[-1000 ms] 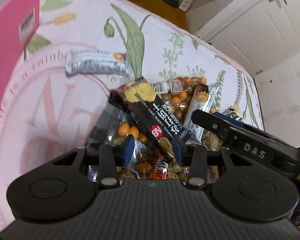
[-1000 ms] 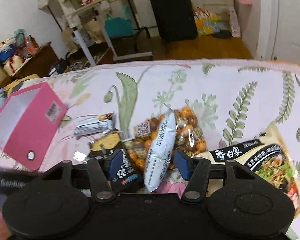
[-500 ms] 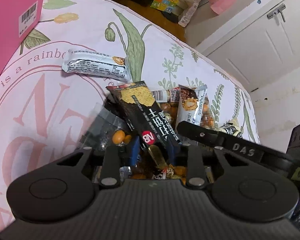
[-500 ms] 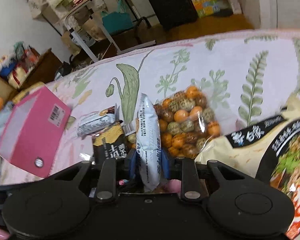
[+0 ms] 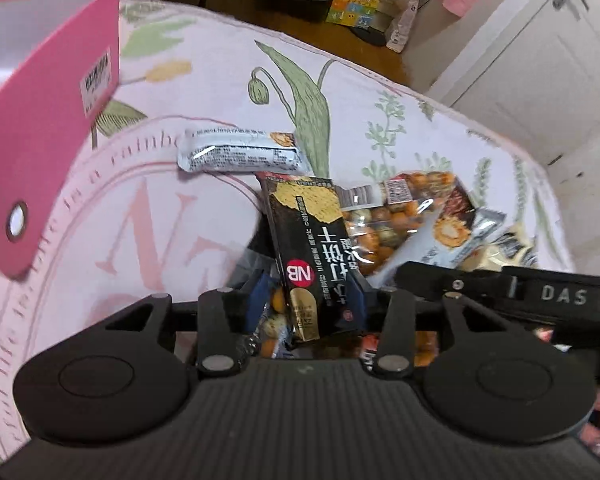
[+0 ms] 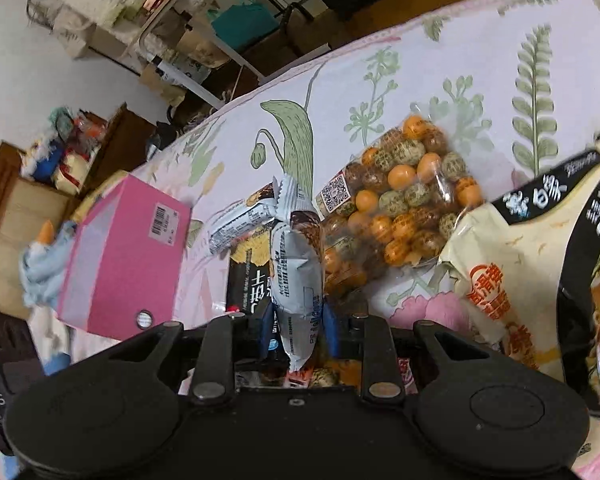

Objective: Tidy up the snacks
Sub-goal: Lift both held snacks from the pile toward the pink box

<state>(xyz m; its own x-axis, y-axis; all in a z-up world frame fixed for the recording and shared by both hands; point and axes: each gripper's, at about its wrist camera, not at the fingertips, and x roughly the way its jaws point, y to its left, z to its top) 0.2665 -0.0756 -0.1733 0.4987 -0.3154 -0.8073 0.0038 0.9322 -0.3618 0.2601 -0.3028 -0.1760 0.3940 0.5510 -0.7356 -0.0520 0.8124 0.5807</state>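
Left gripper (image 5: 310,300): jaws part-open after just widening; black packet (image 5: 312,248) stands between them, grip unclear.
Right gripper (image 6: 298,326): jaws clamped on grey packet (image 6: 298,280), held upright.
Beyond right jaws: nut bag (image 6: 404,196).
Right of them: noodle bag (image 6: 532,280).
Left of both: pink box (image 5: 48,128).
Beyond left jaws: grey bar (image 5: 240,156) on cloth (image 5: 160,220).
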